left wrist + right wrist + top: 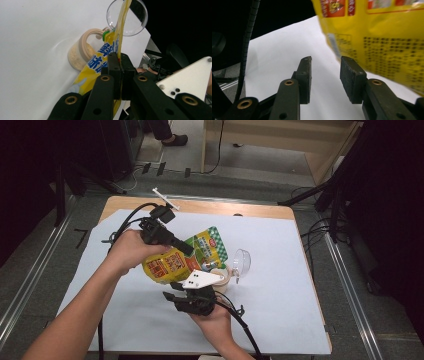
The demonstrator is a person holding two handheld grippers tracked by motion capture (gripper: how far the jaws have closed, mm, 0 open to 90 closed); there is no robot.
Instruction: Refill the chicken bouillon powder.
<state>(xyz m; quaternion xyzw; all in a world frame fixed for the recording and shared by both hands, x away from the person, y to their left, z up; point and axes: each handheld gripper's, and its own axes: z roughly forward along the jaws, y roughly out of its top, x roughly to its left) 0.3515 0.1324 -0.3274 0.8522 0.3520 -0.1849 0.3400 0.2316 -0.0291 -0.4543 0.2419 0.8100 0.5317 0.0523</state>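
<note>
A yellow and green pouch [192,256] is held tilted above the white sheet, and my left gripper [187,248] is shut on its edge. In the left gripper view the black jaws [119,65] pinch the pouch [110,53], whose top corner hangs over a small beige jar [80,50] of pale powder. A clear round lid [131,18] lies beyond the jar. My right gripper [171,291] sits below the pouch, near the jar [221,279], with its jaws open. In the right gripper view nothing lies between its fingers [325,66], and the pouch [384,37] hangs just to the upper right.
A white sheet [280,295] covers most of the wooden table [235,210]. A small white plastic piece [165,198] lies at the far edge. The clear lid [242,261] rests right of the jar. Cables trail from both grippers, and dark stands flank the table.
</note>
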